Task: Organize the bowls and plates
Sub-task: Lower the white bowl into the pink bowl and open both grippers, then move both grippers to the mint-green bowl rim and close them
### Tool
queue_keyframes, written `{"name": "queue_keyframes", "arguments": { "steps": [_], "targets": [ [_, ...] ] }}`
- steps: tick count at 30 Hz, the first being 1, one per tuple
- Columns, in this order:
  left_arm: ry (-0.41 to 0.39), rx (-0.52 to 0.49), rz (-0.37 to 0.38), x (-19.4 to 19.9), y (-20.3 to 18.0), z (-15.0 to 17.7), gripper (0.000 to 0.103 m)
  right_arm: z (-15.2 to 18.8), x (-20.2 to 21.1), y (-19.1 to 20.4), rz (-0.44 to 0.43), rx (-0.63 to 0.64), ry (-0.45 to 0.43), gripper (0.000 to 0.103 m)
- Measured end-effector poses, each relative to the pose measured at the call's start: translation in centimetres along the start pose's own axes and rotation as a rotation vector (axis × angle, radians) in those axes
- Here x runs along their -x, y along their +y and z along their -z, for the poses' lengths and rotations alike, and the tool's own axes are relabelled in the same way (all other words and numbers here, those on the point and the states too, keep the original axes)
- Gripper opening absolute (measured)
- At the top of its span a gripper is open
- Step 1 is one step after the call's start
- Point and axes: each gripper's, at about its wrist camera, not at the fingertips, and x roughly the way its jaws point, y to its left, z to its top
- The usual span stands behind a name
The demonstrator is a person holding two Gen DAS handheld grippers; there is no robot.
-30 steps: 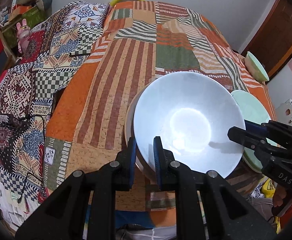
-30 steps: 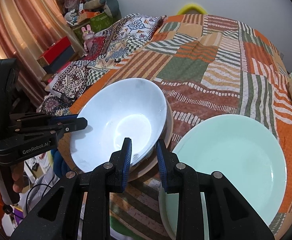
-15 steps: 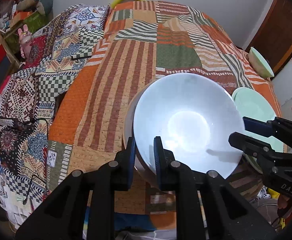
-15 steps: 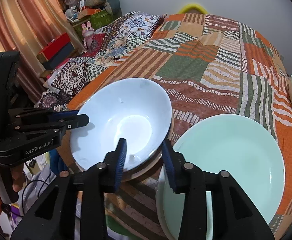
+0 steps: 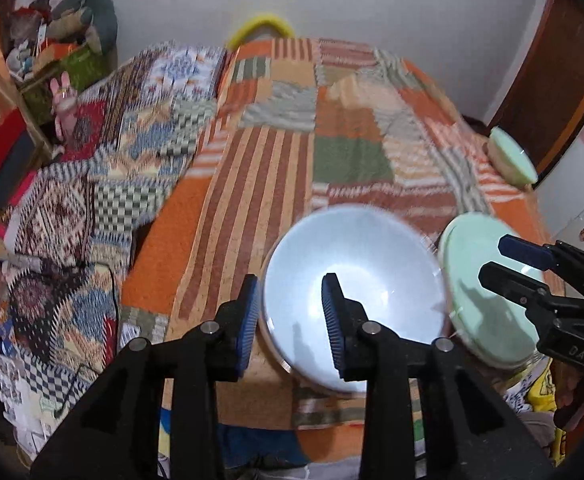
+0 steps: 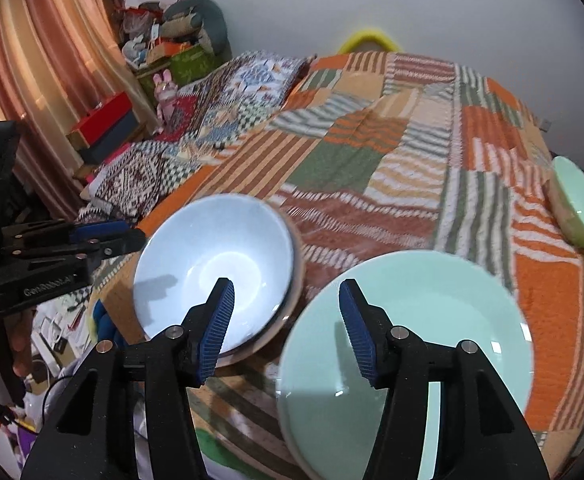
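A pale blue-white bowl (image 5: pixel 355 292) (image 6: pixel 216 268) rests on a brown-rimmed dish (image 6: pixel 296 280) near the bed's front edge. My left gripper (image 5: pixel 290 320) hangs above its left rim. The jaws are opening and the pads do not touch the rim seen between them. My right gripper (image 6: pixel 287 320) is above the gap between the bowl and a large mint green plate (image 6: pixel 411 340) (image 5: pixel 487 292). Its jaws are opening too, with nothing gripped. Each gripper shows in the other's view: the right gripper (image 5: pixel 511 260) and the left gripper (image 6: pixel 108 236). A small mint green bowl (image 6: pixel 579 204) (image 5: pixel 511 156) lies tilted at the bed's right edge.
An orange and green patchwork bedspread (image 5: pixel 331 152) covers the bed, and a patterned quilt (image 5: pixel 132 152) lies along its left side. Boxes and stuffed toys (image 6: pixel 172 48) pile up at the far left by a curtain. A dark wooden door (image 5: pixel 551 92) stands at the right.
Both grippers held the bowl's rim with narrow jaws. Both have since spread their jaws, let the rim go and drawn up and back. The bowl looks smaller and lies flatter.
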Motion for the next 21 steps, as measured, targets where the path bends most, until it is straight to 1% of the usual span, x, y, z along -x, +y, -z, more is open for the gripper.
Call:
{"name": "queue_keyframes", "arguments": {
  "steps": [2, 6, 8, 10, 13, 15, 16, 18, 21],
  "targets": [
    [-0.043, -0.015, 0.016, 1.4, -1.0, -1.2, 0.032, -0.3, 1.2, -0.8, 0.013, -0.010, -0.030, 0.051],
    [-0.136, -0.041, 0.063, 4.2, -3.4, -3.4, 0.040, -0.9, 4.7, -3.1, 0.053, -0.040, -0.111, 0.052],
    [-0.183, -0.064, 0.087, 5.4, -5.2, -4.6, 0.042, -1.2, 6.5, -4.5, 0.082, -0.055, -0.155, 0.052],
    [-0.223, -0.091, 0.109, 6.5, -7.1, -5.7, 0.046, -1.4, 8.6, -6.1, 0.112, -0.075, -0.201, 0.053],
    [-0.282, -0.135, 0.141, 7.7, -10.7, -7.7, 0.049, -1.5, 11.5, -8.5, 0.166, -0.098, -0.260, 0.053],
    [-0.303, -0.150, 0.162, 8.1, -12.6, -8.6, 0.051, -1.4, 13.0, -10.0, 0.199, -0.113, -0.292, 0.061],
    [-0.311, -0.161, 0.182, 8.2, -14.0, -9.3, 0.051, -1.4, 13.7, -10.7, 0.217, -0.122, -0.312, 0.068],
    [-0.317, -0.180, 0.208, 8.3, -16.0, -10.2, 0.051, -1.2, 15.4, -12.5, 0.255, -0.146, -0.364, 0.070],
    [-0.318, -0.210, 0.251, 7.9, -19.1, -11.7, 0.052, -0.9, 17.2, -14.8, 0.290, -0.179, -0.397, 0.070]
  ]
}}
